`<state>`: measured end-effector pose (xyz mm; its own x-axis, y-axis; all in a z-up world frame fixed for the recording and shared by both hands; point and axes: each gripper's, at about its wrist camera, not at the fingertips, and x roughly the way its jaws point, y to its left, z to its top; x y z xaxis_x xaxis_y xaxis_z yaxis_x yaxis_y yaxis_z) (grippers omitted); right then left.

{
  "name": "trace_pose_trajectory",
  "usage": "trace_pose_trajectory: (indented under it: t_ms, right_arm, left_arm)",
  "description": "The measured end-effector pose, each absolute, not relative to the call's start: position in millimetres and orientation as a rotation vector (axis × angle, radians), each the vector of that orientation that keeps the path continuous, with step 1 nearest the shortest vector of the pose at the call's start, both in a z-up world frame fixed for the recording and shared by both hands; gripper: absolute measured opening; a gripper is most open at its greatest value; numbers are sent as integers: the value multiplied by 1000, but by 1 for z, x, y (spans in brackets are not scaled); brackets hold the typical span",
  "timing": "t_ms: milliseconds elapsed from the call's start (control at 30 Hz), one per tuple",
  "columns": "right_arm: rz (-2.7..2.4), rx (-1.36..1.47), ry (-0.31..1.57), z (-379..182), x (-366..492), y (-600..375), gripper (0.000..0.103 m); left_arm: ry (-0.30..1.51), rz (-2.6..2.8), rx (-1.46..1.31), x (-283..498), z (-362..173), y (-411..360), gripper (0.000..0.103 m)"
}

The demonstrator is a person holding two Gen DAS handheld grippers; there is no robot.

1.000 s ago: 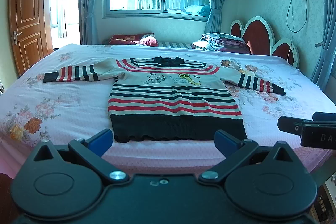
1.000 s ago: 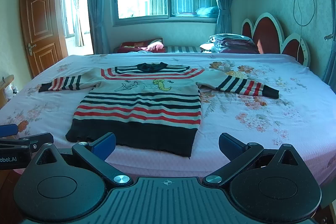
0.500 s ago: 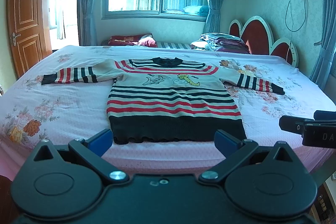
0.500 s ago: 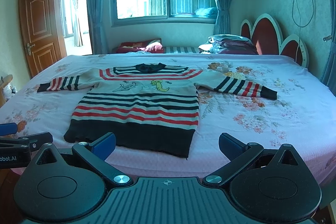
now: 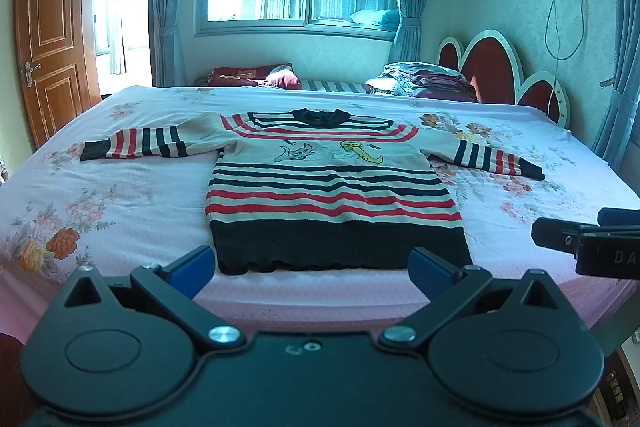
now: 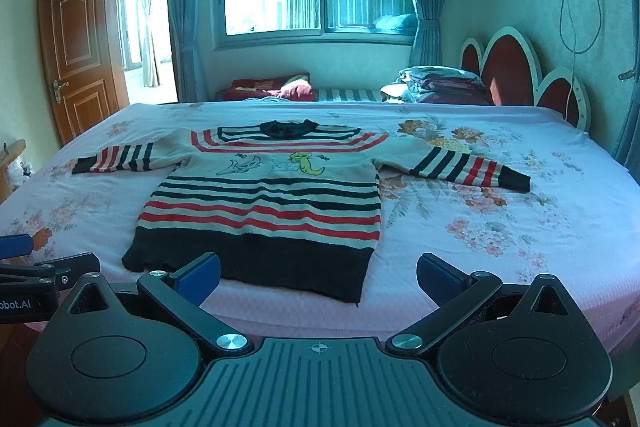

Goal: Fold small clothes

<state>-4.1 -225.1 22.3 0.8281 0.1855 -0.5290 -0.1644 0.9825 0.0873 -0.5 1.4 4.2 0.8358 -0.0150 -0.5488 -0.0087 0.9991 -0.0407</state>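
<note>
A small striped sweater (image 5: 332, 187) with red, black and cream bands, a black hem and cartoon figures on the chest lies flat on the bed, both sleeves spread out. It also shows in the right wrist view (image 6: 264, 203). My left gripper (image 5: 312, 269) is open and empty, just short of the black hem at the bed's near edge. My right gripper (image 6: 318, 277) is open and empty, near the hem's right corner. Each gripper shows at the edge of the other's view.
The bed (image 5: 100, 203) has a pink floral sheet. Folded bedding (image 5: 424, 77) and a red pillow (image 5: 256, 77) lie at the far side by the red headboard (image 5: 492, 67). A wooden door (image 5: 52, 39) stands open at the left.
Both grippers have shifted slightly, so the sweater sits a little lower and further left in view. The sweater itself has not moved, and both grippers remain open.
</note>
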Motion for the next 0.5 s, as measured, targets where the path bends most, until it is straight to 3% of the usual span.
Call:
trace_pose_trajectory:
  t_ms: [500]
  right_arm:
    - [174, 46, 576, 18, -1, -226, 103]
  left_arm:
    - [593, 23, -26, 6, -4, 4, 103]
